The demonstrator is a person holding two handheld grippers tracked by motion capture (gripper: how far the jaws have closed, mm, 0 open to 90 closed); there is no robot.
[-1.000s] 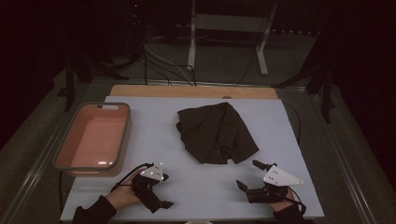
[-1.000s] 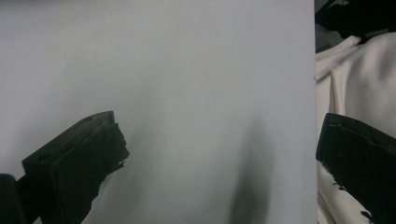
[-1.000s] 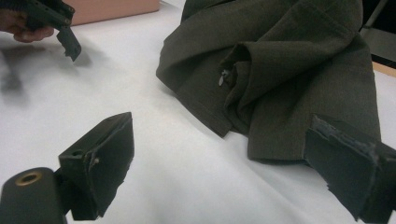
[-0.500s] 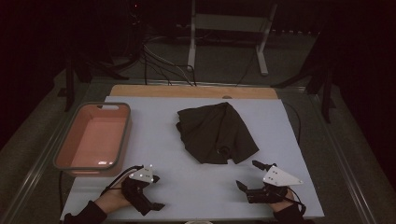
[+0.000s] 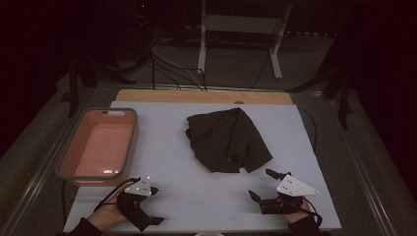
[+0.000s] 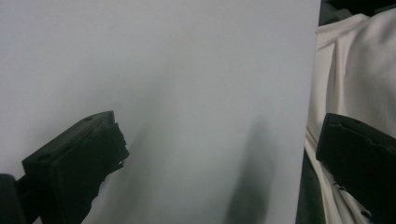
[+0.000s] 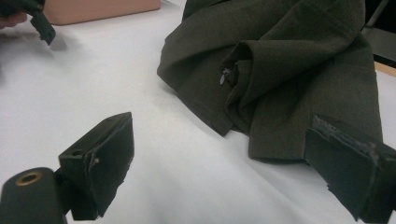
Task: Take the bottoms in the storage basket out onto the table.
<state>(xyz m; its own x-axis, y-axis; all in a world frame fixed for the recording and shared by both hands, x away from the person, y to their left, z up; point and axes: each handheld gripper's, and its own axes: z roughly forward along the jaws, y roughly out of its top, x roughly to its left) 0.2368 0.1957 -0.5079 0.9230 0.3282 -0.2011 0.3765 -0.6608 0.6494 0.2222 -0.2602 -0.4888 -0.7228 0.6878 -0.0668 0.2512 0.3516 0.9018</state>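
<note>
Since the earlier frames: left gripper point(image 5: 156, 205) pulled back toward 7 o'clock, nearer the table's point(image 5: 162, 147) front edge; right gripper point(image 5: 261, 183) barely shifted at 5 o'clock; dark garment point(image 5: 228, 140) unchanged.

Left to right now. Pink tub point(image 5: 66, 158) at 9 o'clock, empty, just beyond left gripper. Left gripper point(image 6: 215, 154) low at 7 o'clock, jaws spread wide, nothing between them, bare white tabletop under it, pale cloth point(image 6: 355, 70) past the table edge. Dark garment just right of centre, toward 1 o'clock, lying loosely bunched; well apart from tub. Right gripper point(image 7: 219, 163) at 5 o'clock, jaws spread, empty, aimed at garment's near hem, close but not touching.

Risks, judged: pinching a single top layer at the hem point(image 7: 261, 156) likely, so garment drags or unrolls instead of lifting clean. Left gripper far off, so one-handed pull could slide cloth toward 3 o'clock edge. Jaw tip could snag small light tag point(image 7: 225, 76) near the central fold.

Garment point(image 7: 299, 60): dark olive-brown woven fabric, matte, soft heavy folds, thick rolled fold at the middle, stitched hem along near side, roughly fan-shaped from above.
</note>
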